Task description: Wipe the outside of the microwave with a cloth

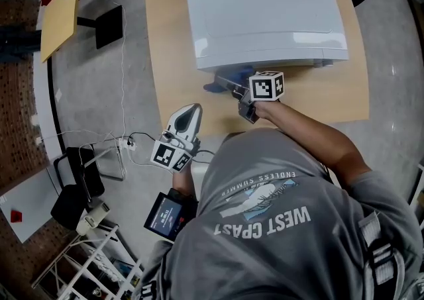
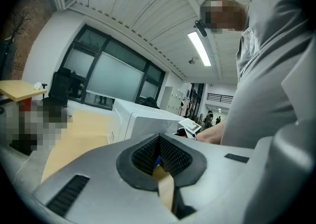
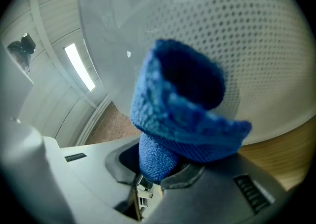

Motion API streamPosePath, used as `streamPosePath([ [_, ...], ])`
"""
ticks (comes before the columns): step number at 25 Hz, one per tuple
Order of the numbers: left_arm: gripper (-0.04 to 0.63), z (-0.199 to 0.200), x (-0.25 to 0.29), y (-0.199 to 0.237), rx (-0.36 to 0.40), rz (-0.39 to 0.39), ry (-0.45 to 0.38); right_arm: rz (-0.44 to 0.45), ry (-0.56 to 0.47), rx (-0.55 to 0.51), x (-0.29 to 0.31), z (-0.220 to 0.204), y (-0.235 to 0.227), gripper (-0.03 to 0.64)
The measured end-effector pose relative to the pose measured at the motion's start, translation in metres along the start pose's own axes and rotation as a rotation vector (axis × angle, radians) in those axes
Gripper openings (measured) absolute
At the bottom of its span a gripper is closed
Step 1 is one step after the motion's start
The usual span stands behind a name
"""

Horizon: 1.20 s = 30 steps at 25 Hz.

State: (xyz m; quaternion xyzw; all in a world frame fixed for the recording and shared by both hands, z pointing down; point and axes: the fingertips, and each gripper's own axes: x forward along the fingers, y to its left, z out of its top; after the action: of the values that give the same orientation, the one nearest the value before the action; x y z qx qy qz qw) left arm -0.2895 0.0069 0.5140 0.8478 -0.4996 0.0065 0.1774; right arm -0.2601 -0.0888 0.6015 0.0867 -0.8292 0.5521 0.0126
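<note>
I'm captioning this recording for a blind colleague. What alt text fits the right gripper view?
The right gripper clamps a folded blue cloth, held close in front of the white, perforated door of the microwave. A strip of wooden table shows at lower right.

the only words that read stand on the back of the person's grey shirt: "west coast" in large white capitals, and beside it a small arc of letters that seems to read "endless summer". both appear upside down in the head view, with a pale graphic between them. the cube on the left gripper and the cube on the right gripper bear black-and-white square markers, patterns rather than letters. a small screen by the left forearm shows lines too small to read.
</note>
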Motion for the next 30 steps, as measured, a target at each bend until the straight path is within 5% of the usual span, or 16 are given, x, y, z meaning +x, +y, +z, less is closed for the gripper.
streamPosePath([
  [16,0.023,0.011,0.003,0.032,0.038,0.034,-0.026,0.098,0.2,-0.053,0.038,-0.027,0.013,0.072],
  [30,0.025,0.059,0.012,-0.009,0.222,-0.134,-0.043,0.239,0.204,-0.473,0.0,0.014,0.145,0.072],
])
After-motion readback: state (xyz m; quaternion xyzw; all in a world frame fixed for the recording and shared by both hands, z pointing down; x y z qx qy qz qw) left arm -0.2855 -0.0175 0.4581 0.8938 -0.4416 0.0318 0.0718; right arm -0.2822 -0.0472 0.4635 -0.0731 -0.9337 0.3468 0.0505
